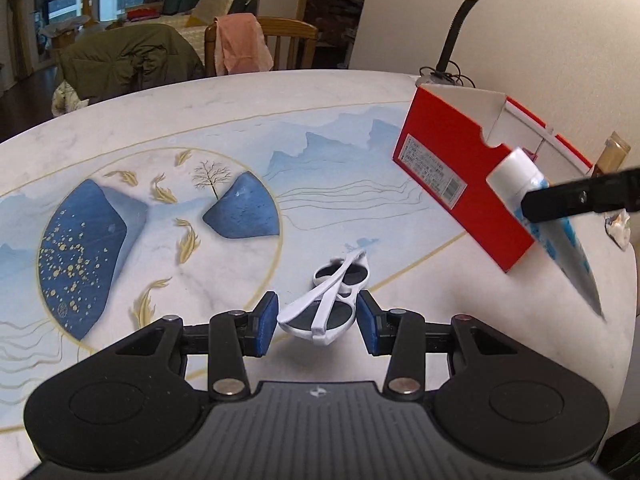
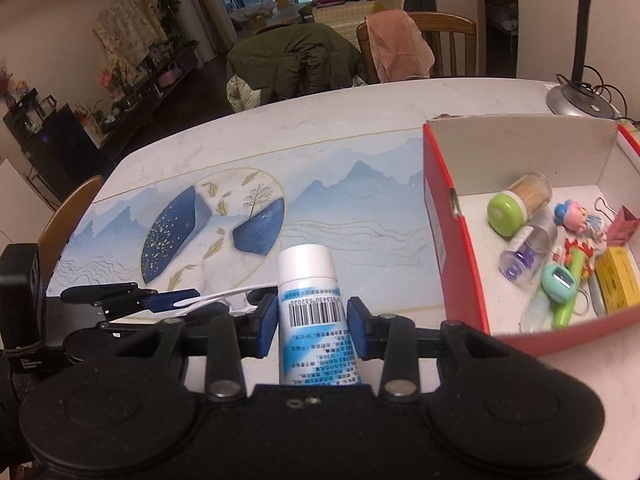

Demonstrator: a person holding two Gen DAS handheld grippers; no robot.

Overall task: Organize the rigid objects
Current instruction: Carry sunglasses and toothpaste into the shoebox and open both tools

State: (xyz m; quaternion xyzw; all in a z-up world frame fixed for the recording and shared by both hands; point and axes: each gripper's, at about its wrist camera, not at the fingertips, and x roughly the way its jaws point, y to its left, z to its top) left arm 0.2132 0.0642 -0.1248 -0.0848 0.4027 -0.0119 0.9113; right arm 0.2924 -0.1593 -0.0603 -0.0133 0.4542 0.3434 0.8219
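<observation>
My left gripper [image 1: 318,318] is shut on a folded pair of white sunglasses [image 1: 330,300] and holds it just above the table. My right gripper [image 2: 312,318] is shut on a white and blue tube [image 2: 310,300], cap pointing forward, in the air left of the red box [image 2: 456,264]. In the left wrist view the tube [image 1: 560,236] hangs in front of the red box [image 1: 460,184], pinched by the right gripper's black finger [image 1: 580,200]. The box holds several small items, among them a green-capped jar [image 2: 516,204].
A marble table [image 1: 200,120] with a blue painted pattern carries everything. A desk lamp [image 1: 452,40] stands behind the box at the wall. Chairs draped with a coat [image 2: 296,60] and a pink cloth [image 2: 396,44] stand at the far edge.
</observation>
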